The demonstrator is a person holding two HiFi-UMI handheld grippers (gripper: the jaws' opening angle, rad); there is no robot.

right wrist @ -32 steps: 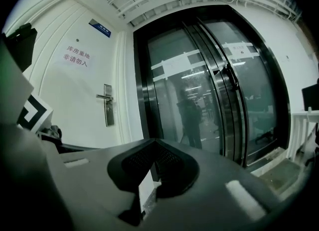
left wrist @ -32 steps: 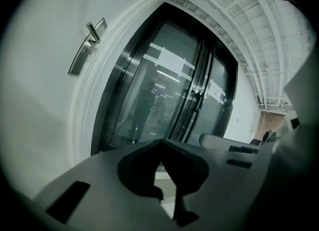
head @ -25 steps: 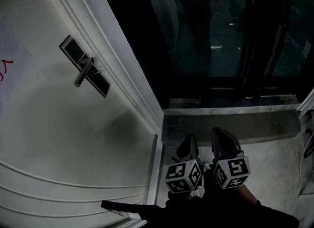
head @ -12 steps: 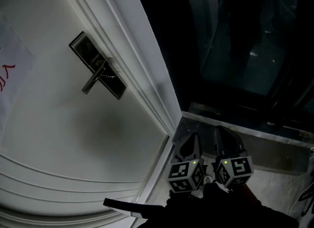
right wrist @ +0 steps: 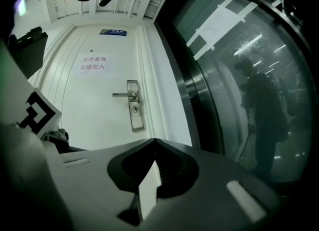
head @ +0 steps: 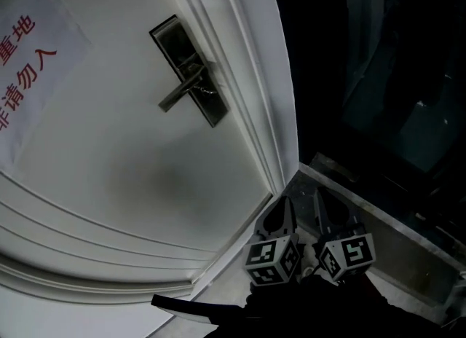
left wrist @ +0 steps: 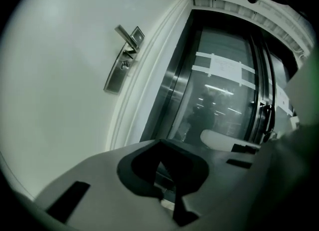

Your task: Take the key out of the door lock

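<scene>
The white door (head: 124, 183) fills the left of the head view. Its metal lock plate (head: 188, 71) carries a lever handle (head: 180, 90), and a small key (head: 207, 90) sticks out just below the lever. The plate also shows far off in the left gripper view (left wrist: 121, 64) and the right gripper view (right wrist: 132, 105). My left gripper (head: 281, 211) and right gripper (head: 325, 205) hang side by side low in front of me, well below and right of the lock. Both are shut with nothing in them, and their jaw tips meet.
A paper sign with red characters (head: 29, 67) hangs on the door left of the lock. Dark glass panels (head: 393, 74) stand right of the door frame (head: 255, 74), with a stone ledge (head: 393, 256) at their foot. A person's reflection (right wrist: 261, 120) shows in the glass.
The head view has swung: the lock plate has shifted right and upward in the picture and the red sign has come further in. Both grippers stay low, side by side and shut.
</scene>
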